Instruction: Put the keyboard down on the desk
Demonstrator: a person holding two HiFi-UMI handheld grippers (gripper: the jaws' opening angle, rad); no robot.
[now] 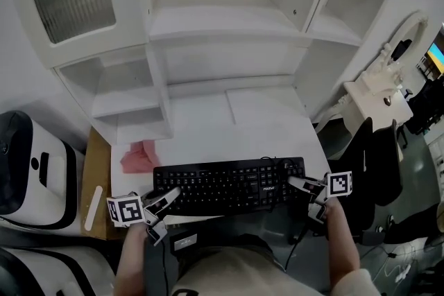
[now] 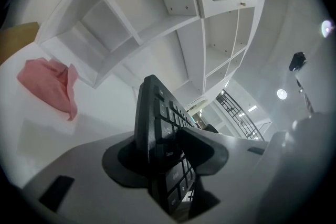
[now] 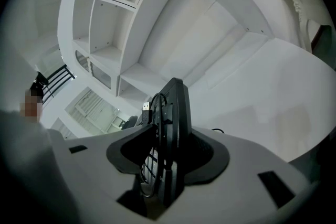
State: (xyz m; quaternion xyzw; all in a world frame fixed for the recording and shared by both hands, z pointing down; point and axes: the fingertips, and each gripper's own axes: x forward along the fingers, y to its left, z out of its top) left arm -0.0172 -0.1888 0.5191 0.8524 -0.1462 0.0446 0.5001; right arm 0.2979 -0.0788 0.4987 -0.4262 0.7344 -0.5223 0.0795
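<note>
Over the near edge of the white desk (image 1: 208, 125), the long black plastic keyboard (image 1: 229, 185) is clamped at each end by the left gripper (image 1: 168, 197) and right gripper (image 1: 297, 184). Both should lower together, clear of the crumpled pink cloth (image 1: 139, 158), before releasing.

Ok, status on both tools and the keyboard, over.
Left tool shut on keyboard left end, right tool on right end. Keyboard over desk front edge. Pink cloth near its rear left corner.

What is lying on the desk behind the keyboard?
Behind the keyboard, near its left end, a pink cloth lies on the white desk. Farther back stand white shelves. The part of the desk under the keyboard is covered and cannot be seen.
</note>
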